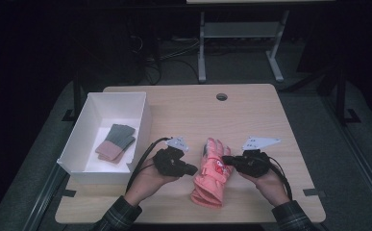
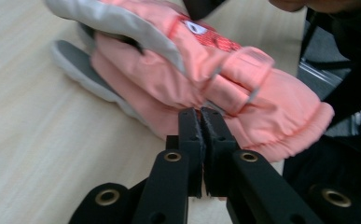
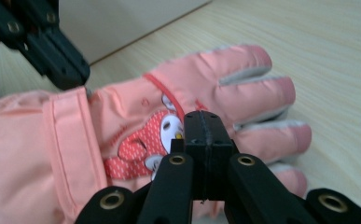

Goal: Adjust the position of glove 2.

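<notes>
Currently your pink glove (image 1: 212, 172) lies flat on the table (image 1: 251, 110), right of the white box (image 1: 107, 132) — cuff toward you. Your left gripper (image 1: 192, 170) sits clenched at its cuff edge; your right gripper (image 1: 226, 159) — jaws pressed together — rests over its printed back.

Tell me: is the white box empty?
No, the white box holds a folded grey and pink pair of gloves in the high view.

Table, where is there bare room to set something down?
The table is bare beyond the pink glove, around the round hole, and along its right edge. It is crowded between the white box and both hand-held grippers.
</notes>
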Available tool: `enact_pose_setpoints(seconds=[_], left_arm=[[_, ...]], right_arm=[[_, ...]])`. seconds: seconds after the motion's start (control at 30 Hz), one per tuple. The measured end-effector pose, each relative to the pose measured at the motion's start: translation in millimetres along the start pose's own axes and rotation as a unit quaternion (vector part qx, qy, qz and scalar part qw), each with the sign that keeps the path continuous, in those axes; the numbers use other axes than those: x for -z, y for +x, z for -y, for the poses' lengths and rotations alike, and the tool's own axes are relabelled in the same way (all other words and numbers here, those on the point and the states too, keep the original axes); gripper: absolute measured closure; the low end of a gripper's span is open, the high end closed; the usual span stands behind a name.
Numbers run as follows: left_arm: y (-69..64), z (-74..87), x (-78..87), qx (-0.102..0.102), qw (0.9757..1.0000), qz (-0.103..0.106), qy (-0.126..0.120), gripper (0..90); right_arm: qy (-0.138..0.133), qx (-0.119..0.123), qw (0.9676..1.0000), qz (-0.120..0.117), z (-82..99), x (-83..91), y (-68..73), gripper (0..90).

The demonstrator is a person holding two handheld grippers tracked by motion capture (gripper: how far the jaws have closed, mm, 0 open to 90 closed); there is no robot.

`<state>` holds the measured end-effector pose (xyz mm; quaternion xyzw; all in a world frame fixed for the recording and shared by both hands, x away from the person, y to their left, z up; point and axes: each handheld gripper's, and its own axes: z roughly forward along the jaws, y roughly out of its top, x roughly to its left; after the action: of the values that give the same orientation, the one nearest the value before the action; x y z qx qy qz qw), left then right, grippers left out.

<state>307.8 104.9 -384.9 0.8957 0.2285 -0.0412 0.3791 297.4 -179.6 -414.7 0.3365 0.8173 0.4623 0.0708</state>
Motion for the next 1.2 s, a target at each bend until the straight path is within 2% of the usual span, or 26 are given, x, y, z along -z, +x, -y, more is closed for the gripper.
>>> enact_pose_setpoints(seconds=[0.07,0.2,0.23,0.27,0.3,0.33,0.4,0.47,0.57,0.63,0.7,0.73,0.83,0.87,0.93,1.0,1.03,1.13,1.2], left_arm=[[0.5,-0.1,1.3,0.002,1.0,-0.005,-0.001,82.7],[3.4,-0.9,4.3,0.01,0.9997,-0.019,-0.014,66.8],[4.3,-1.6,5.1,0.014,0.9995,-0.024,-0.014,66.8],[5.3,-3.9,5.2,0.018,0.9993,-0.029,-0.018,57.7],[5.3,-3.9,5.2,0.018,0.9993,-0.029,-0.018,53.0],[5.9,-7.1,4.9,0.023,0.9989,-0.035,-0.022,48.4],[7.0,-9.0,4.8,0.023,0.9989,-0.034,-0.022,45.6],[11.0,-14.8,0.9,0.037,0.9981,-0.034,-0.034,38.2],[14.0,-18.9,-3.9,0.043,0.9981,-0.028,-0.032,35.7],[15.4,-23.1,-10.4,0.051,0.9976,-0.027,-0.038,30.1],[18.7,-28.1,-22.7,0.06,0.9971,-0.03,-0.034,26.8],[18.7,-28.1,-22.7,0.06,0.9971,-0.03,-0.034,25.2],[24.2,-28.9,-36.5,0.069,0.9966,-0.036,-0.026,21.1],[25.2,-28.0,-42.4,0.079,0.996,-0.038,-0.02,20.4],[26.4,-25.6,-48.9,0.085,0.9957,-0.037,-0.01,17.1],[27.5,-20.5,-55.0,0.096,0.9948,-0.035,-0.009,15.2],[27.5,-20.5,-55.0,0.096,0.9948,-0.035,-0.009,15.2],[28.9,-15.3,-61.2,0.093,0.9949,-0.036,0.012,14.8],[31.4,-9.9,-67.4,0.109,0.9935,-0.029,0.015,12.9]], right_arm=[[0.004,-0.001,1.0,0.0,1.9,-0.4,-0.5,89.9],[0.021,0.001,0.9998,0.002,9.1,-7.5,-0.7,90.0],[0.026,0.004,0.9996,0.005,10.5,-10.4,-0.4,90.0],[0.039,0.006,0.9992,0.006,13.1,-16.4,2.2,90.0],[0.039,0.006,0.9992,0.006,13.1,-16.4,2.2,90.0],[0.047,0.022,0.9986,0.012,13.7,-21.4,5.8,90.0],[0.051,0.019,0.9984,0.013,13.3,-22.8,7.8,90.0],[0.061,0.022,0.9978,0.012,14.2,-29.3,9.1,90.0],[0.066,0.02,0.9975,0.012,15.1,-33.0,9.9,90.0],[0.069,0.026,0.9972,0.014,15.9,-35.6,10.3,90.0],[0.073,0.03,0.9967,0.018,16.5,-38.3,12.0,90.0],[0.073,0.03,0.9967,0.018,16.5,-38.3,12.0,90.0],[0.076,0.032,0.9964,0.02,16.6,-39.7,13.4,90.0],[0.077,0.032,0.9963,0.02,16.7,-39.7,13.4,90.0],[0.077,0.031,0.9963,0.02,16.8,-39.7,13.2,90.0],[0.078,0.033,0.9962,0.02,17.4,-40.0,13.2,90.0],[0.078,0.033,0.9962,0.02,17.4,-40.0,13.2,90.0],[0.078,0.033,0.9962,0.02,17.7,-40.4,13.1,90.0],[0.079,0.031,0.9962,0.021,18.1,-40.6,13.1,90.0]])
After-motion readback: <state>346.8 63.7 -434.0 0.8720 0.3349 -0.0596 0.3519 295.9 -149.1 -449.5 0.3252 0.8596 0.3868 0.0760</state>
